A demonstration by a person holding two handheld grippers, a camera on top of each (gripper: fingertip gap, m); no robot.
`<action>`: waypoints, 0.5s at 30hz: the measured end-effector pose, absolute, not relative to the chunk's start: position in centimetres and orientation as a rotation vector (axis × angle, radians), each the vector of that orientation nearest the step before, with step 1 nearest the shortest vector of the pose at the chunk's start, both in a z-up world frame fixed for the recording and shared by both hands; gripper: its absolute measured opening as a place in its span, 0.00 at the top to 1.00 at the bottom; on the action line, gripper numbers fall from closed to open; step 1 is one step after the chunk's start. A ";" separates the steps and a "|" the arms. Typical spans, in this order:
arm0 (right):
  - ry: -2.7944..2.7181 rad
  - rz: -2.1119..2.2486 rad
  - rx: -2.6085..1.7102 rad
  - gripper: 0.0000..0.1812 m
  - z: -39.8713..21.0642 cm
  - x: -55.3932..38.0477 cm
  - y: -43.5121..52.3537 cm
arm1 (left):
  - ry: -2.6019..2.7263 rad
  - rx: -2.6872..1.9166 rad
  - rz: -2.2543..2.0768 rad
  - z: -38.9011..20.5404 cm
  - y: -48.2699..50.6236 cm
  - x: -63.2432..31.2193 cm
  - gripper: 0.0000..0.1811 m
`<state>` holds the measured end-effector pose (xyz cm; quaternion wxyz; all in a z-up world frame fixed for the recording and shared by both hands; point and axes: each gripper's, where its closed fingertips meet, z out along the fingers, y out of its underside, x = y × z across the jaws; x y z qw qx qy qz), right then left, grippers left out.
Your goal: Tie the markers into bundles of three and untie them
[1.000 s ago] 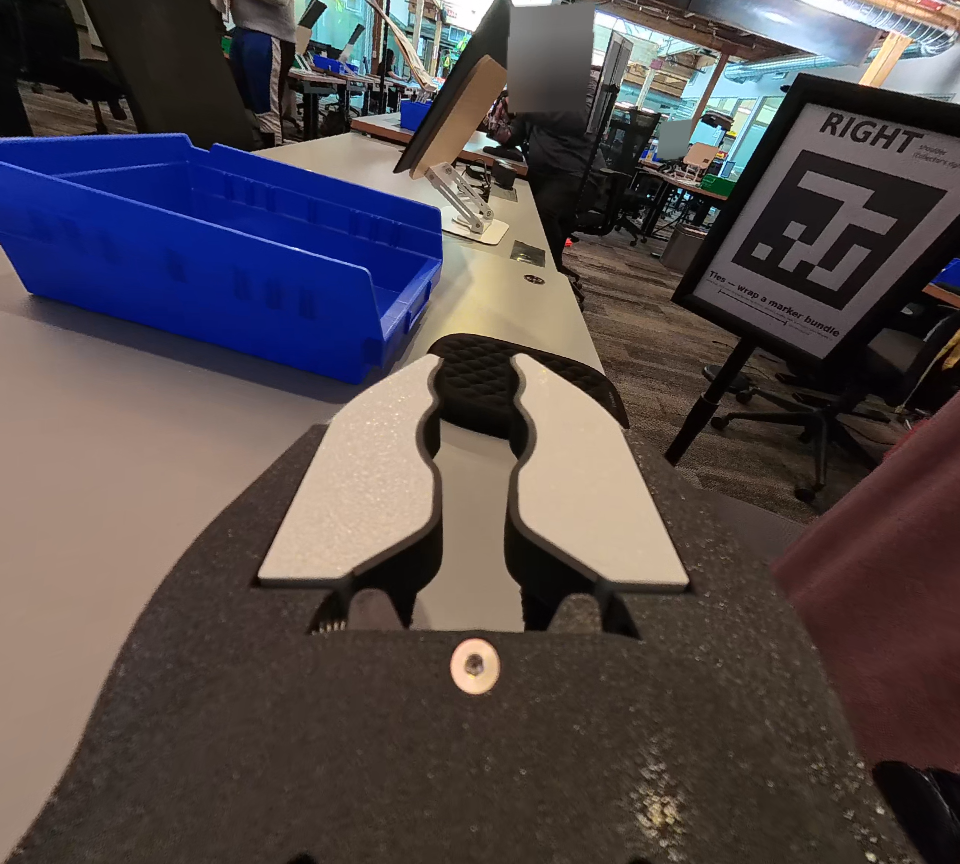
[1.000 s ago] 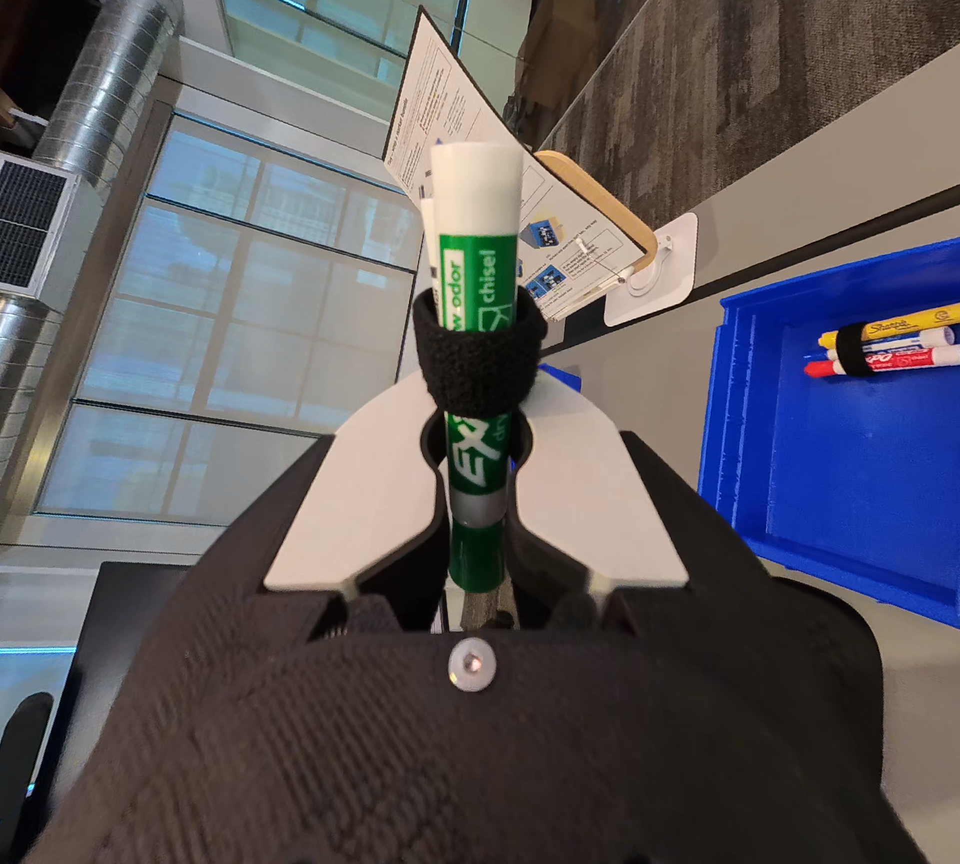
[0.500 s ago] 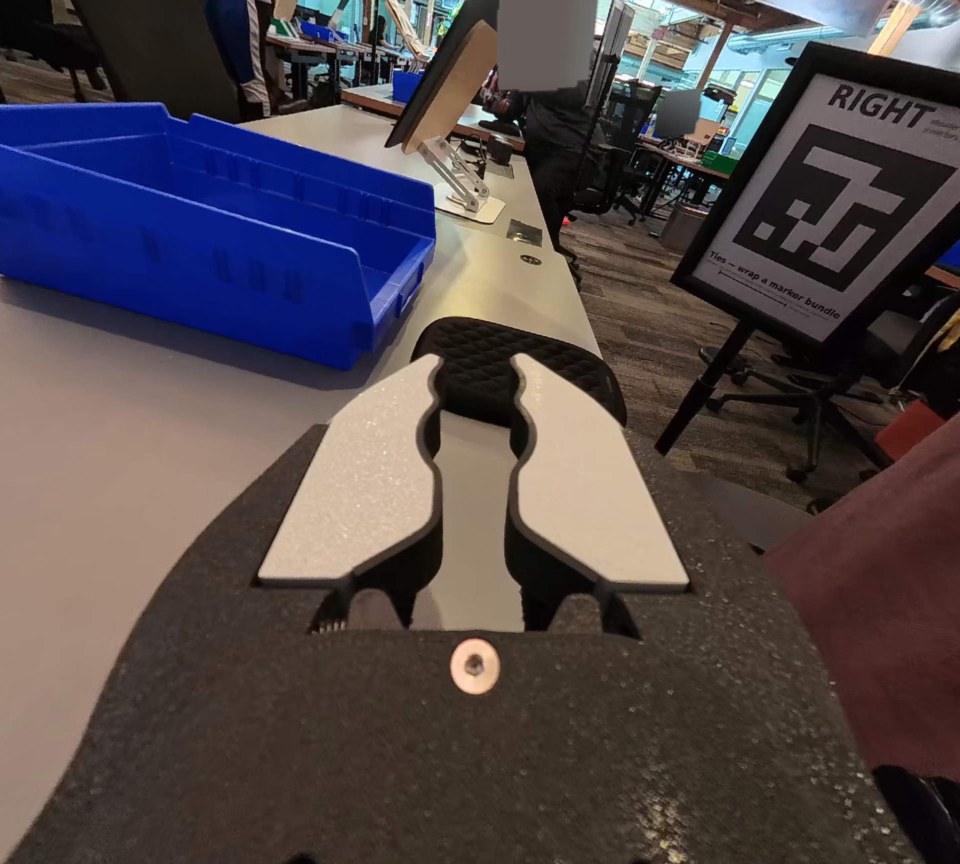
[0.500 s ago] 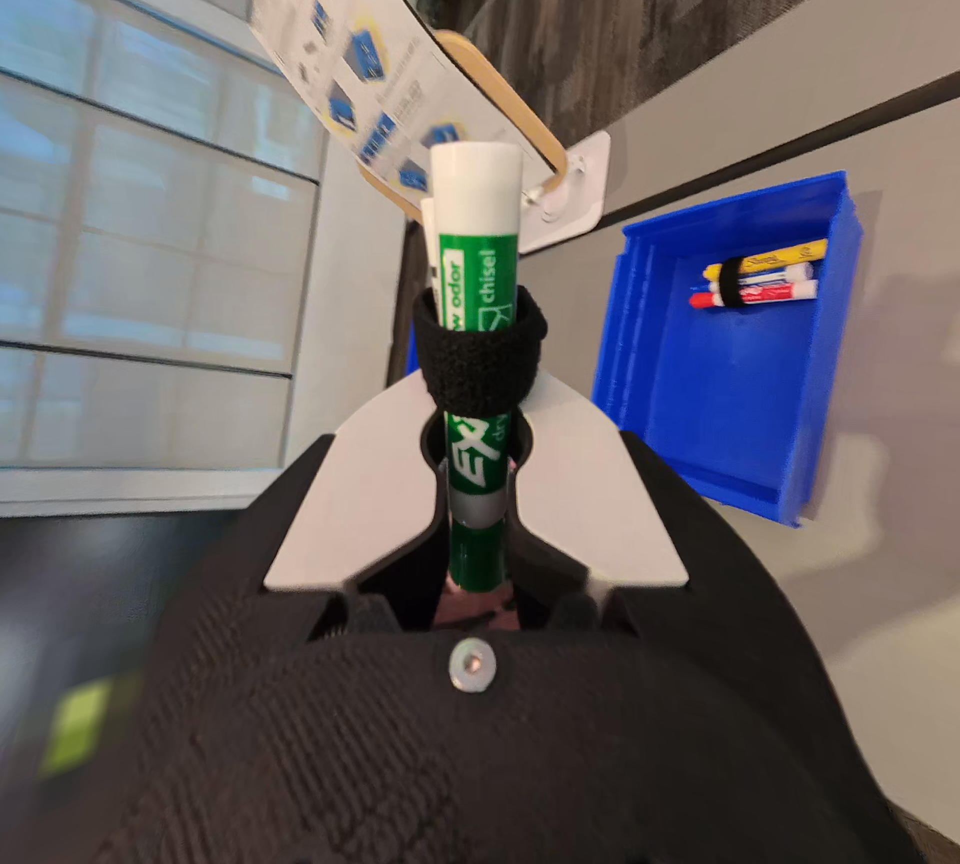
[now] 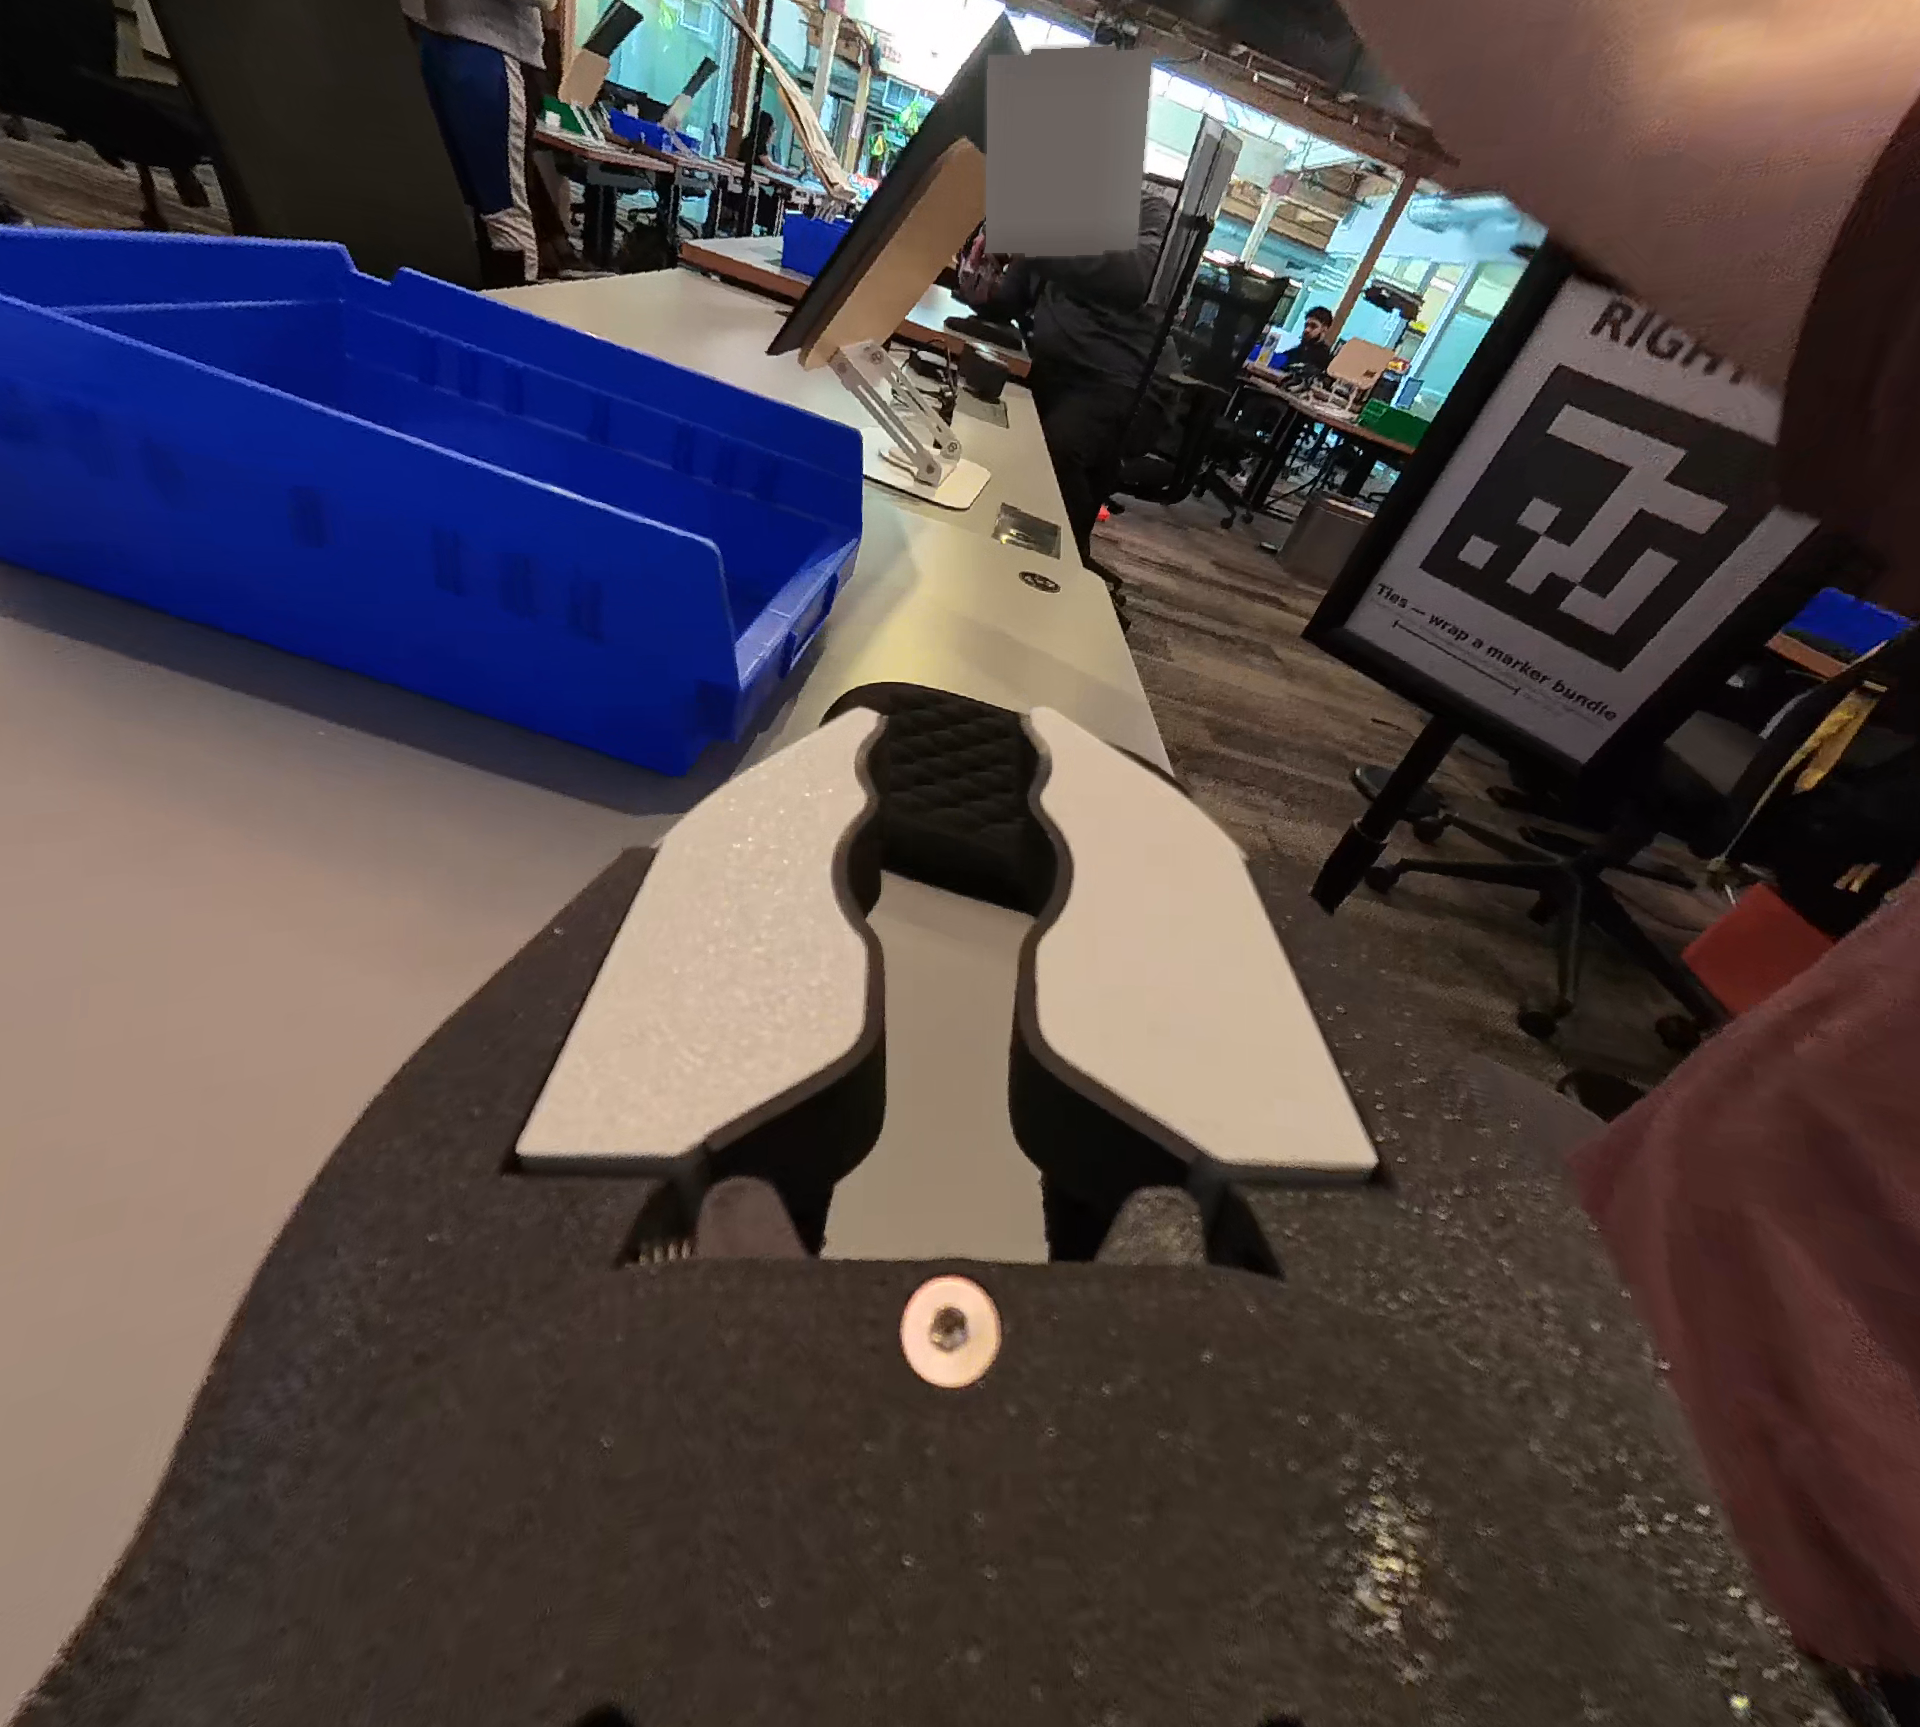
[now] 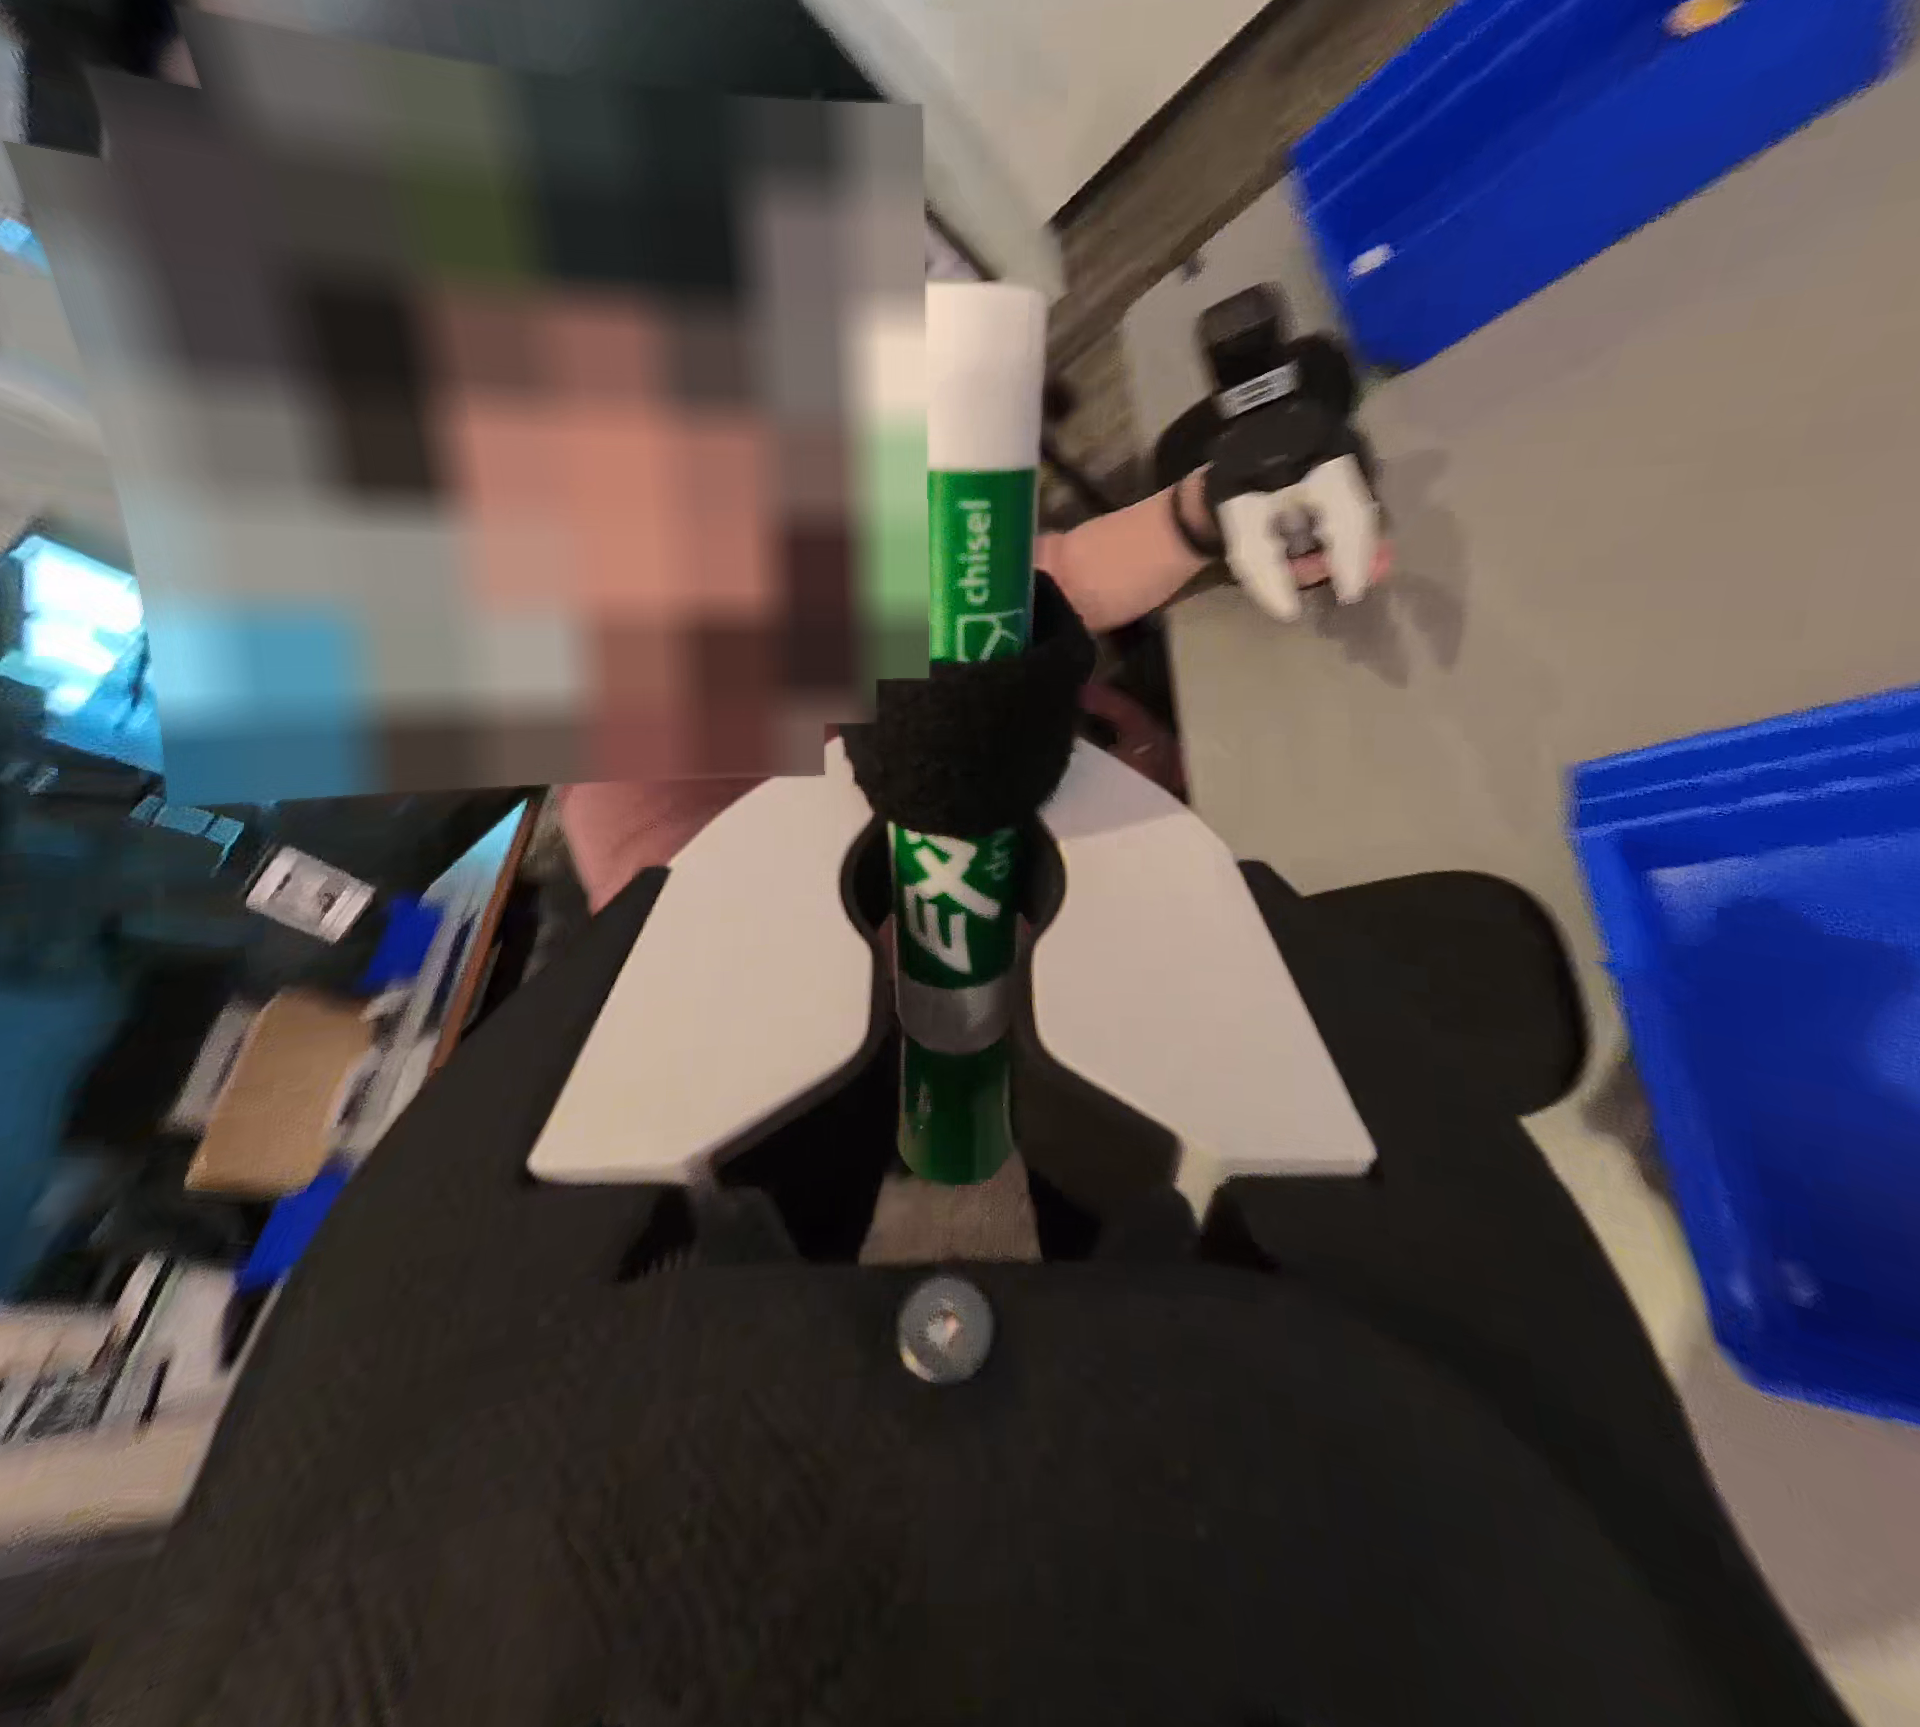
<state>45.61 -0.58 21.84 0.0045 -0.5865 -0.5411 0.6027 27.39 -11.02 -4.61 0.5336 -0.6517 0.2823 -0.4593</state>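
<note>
The right hand-held gripper (image 6: 951, 856) is clamping a green marker (image 6: 961, 929), its jaws closed against the barrel. The marker is standing up along the fingers, white end farthest from the jaws. A black strap (image 6: 961, 747) is wrapping the barrel just beyond the fingertips; whether further markers are sitting inside the strap behind the green one cannot be told. The right wrist view is motion-blurred.

The left hand-held gripper (image 5: 951, 784) is holding nothing, its jaws standing a narrow gap apart. It is hovering low over the grey desk (image 5: 208, 950), just beside the blue bin (image 5: 416, 514). In the right wrist view, the same gripper (image 6: 1304, 550) is appearing beyond the marker, near the bin's corner (image 6: 1558, 150).

Judged step: the strapped marker is being carried toward the left gripper. The next move probably calls for the left jaws to pinch the strap's free end while the right gripper is steadying the barrel.
</note>
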 end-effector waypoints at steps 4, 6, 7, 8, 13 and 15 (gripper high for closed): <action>-1.962 2.042 -1.675 0.89 23.7 46.6 -5.1 | 0.732 -1.557 -1.045 -4.8 -11.5 27.8 0.88; -2.117 2.088 -1.618 0.89 23.5 46.7 -7.3 | 0.754 -1.557 -1.041 -5.0 -11.7 28.1 0.88; -2.184 2.103 -1.615 0.89 23.4 46.6 -8.3 | 0.761 -1.560 -1.040 -5.1 -11.7 28.2 0.88; -2.247 2.107 -1.619 0.89 23.1 46.5 -9.2 | 0.766 -1.568 -1.039 -5.3 -11.7 28.3 0.88; -2.482 2.114 -1.415 0.89 23.4 46.1 -12.5 | 0.794 -1.598 -1.038 -5.9 -11.9 28.7 0.88; -2.519 2.125 -1.285 0.89 23.8 46.2 -13.2 | 0.805 -1.598 -1.029 -6.0 -12.0 28.7 0.88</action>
